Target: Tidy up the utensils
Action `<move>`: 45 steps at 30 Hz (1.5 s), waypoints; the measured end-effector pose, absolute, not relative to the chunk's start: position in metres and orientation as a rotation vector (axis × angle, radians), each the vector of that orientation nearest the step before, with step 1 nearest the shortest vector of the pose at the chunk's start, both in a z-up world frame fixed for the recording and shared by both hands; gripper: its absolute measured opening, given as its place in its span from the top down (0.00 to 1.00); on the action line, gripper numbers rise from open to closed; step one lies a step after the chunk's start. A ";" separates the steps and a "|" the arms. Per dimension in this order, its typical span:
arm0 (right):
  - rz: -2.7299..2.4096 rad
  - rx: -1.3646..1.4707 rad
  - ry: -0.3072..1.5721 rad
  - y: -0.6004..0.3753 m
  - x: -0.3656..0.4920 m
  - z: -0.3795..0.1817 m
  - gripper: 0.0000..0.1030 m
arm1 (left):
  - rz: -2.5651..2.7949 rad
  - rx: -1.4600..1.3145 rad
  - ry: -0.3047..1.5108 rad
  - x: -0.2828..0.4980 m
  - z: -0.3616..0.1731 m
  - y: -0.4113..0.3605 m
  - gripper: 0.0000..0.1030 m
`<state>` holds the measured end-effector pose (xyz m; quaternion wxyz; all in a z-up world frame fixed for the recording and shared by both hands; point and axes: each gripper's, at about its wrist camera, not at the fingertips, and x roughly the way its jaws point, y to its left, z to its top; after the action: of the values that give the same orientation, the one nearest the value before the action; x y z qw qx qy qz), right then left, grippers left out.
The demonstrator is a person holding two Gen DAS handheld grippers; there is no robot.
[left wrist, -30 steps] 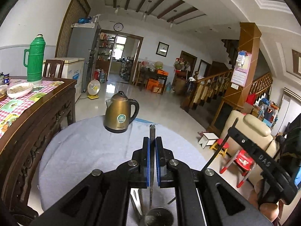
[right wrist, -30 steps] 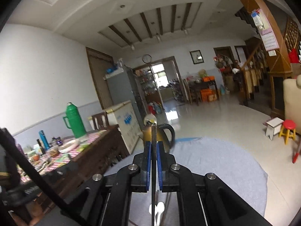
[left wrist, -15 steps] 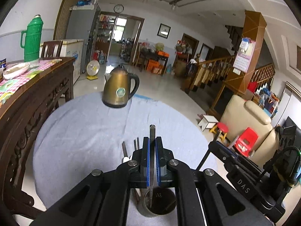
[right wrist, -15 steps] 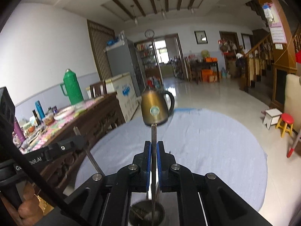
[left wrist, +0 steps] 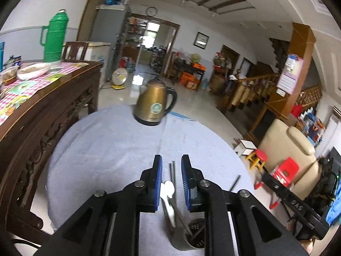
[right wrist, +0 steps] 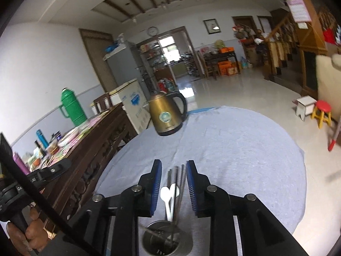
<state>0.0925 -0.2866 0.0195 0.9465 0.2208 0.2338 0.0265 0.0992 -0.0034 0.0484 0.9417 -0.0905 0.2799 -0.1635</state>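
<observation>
I had both tongs hovering over the metal holder (right wrist: pixel 167 237) at the bottom of the frame, each with its blue pads spread apart and nothing between them. The left tongs (left wrist: pixel 171 183) and the right tongs (right wrist: pixel 173 186) were both empty, which I took to mean the utensils were already in the cup and needed no more holding. The holder stood on the round counter (right wrist: pixel 234 149), draped in pale blue cloth, close to its near edge; I judged that spot convenient, within easy reach of both hands. In it I counted two white spoons (right wrist: pixel 167 194), bowls upward and overlapping, beside a bundle of metal chopsticks (right wrist: pixel 178 177); about four thin rods showed in the right view, though blur kept me from an exact count. They leaned away from me, handles down in the cup, as upright storage calls for. In the left view the same holder (left wrist: pixel 195 234) sat lower right of centre, its perforated bottom visible. One brass-coloured kettle (left wrist: pixel 154 106) stood well apart at the far edge of the counter, clear of the work. No loose utensils lay on the cloth that I could see, so I judged the sorting nearly finished.
</observation>
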 end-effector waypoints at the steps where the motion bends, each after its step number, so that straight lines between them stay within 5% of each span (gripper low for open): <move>1: 0.047 0.467 0.483 -0.291 0.094 0.016 0.74 | -0.323 -0.193 0.581 0.104 0.046 0.000 0.83; 21: 0.074 0.767 0.807 -0.357 0.172 -0.089 0.74 | -0.183 -0.293 0.750 0.178 -0.014 0.062 0.83; 25: 0.121 0.815 0.901 -0.361 0.196 -0.120 0.52 | -0.195 -0.338 0.858 0.203 -0.048 0.071 0.83; 40: 0.388 0.735 1.146 -0.305 0.297 -0.170 0.55 | -0.238 -0.359 1.100 0.250 -0.124 0.045 0.82; 45: 0.449 0.666 1.173 -0.278 0.316 -0.164 0.55 | -0.272 -0.308 1.117 0.261 -0.126 0.018 0.71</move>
<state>0.3161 -0.2776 -0.1637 0.7578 0.3057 0.5383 0.2062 0.2615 0.0184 -0.1263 0.8282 -0.1451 0.5260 -0.1281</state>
